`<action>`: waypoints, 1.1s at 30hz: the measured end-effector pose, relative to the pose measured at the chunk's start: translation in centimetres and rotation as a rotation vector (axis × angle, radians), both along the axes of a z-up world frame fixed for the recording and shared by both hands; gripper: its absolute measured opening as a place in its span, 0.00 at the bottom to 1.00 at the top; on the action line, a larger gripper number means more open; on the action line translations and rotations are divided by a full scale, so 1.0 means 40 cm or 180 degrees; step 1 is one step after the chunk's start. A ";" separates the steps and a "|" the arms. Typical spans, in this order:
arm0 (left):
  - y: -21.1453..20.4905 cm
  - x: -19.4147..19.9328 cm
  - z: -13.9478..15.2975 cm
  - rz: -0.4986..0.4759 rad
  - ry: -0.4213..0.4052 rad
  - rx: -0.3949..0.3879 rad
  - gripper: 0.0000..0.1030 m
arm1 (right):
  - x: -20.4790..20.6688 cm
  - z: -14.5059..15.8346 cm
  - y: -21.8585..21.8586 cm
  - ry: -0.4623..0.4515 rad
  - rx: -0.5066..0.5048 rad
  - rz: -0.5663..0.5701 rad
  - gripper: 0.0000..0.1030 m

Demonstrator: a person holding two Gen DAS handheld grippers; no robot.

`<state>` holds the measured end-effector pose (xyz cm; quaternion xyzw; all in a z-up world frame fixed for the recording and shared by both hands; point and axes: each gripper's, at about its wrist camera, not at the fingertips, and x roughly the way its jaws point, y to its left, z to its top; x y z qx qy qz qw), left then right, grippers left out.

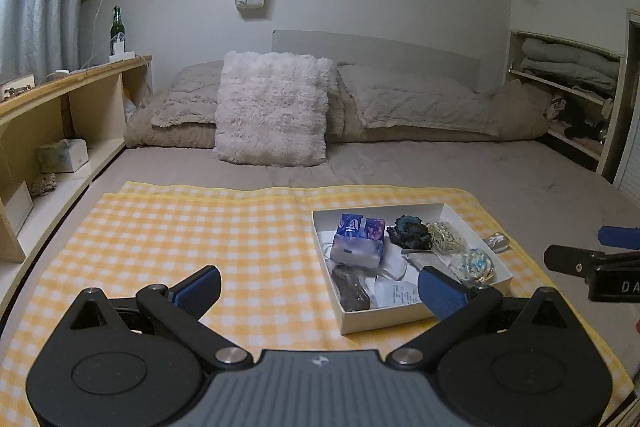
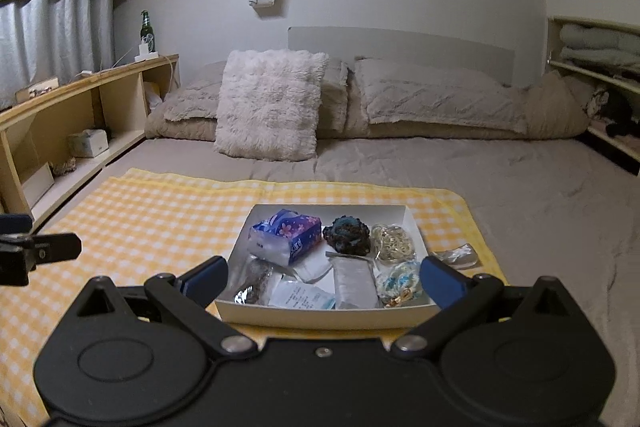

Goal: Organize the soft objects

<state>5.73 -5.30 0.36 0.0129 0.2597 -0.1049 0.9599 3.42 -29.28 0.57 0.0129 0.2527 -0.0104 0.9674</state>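
Note:
A shallow white box [image 2: 412, 223] [image 1: 384, 321] lies on a yellow checked cloth [image 1: 180, 227] [image 2: 152, 211] on the bed. In it are a blue-purple tissue pack [image 2: 286, 241] [image 1: 360, 241], a dark teal scrunchie [image 2: 347, 235] [image 1: 410, 231], a bundle of yellow rubber bands [image 2: 394, 242] [image 1: 445, 235], a blue-white bag of small items [image 2: 398, 281] [image 1: 474, 263], a brown wrapped item [image 2: 256, 281] [image 1: 352, 287] and papers. My left gripper [image 1: 320, 287] is open and empty, low over the cloth left of the box. My right gripper [image 2: 322, 281] is open and empty at the box's near edge.
A fluffy white cushion [image 1: 272, 107] [image 2: 268, 103] and beige pillows [image 1: 420, 99] lie at the bed's head. A clear plastic wrapper [image 2: 456, 255] lies right of the box. A wooden shelf unit [image 1: 68, 115] with a green bottle [image 1: 116, 27] runs along the left; shelves of folded linen [image 1: 568, 63] stand right.

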 end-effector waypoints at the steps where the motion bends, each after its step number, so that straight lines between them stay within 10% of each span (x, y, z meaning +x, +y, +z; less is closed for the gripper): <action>1: -0.001 -0.010 -0.003 0.0000 -0.0018 0.0007 1.00 | -0.006 -0.002 0.004 0.0000 -0.0036 -0.0008 1.00; 33: -0.001 -0.080 -0.056 0.0105 -0.0056 0.0167 1.00 | -0.100 -0.021 0.041 -0.0121 -0.0164 0.0014 1.00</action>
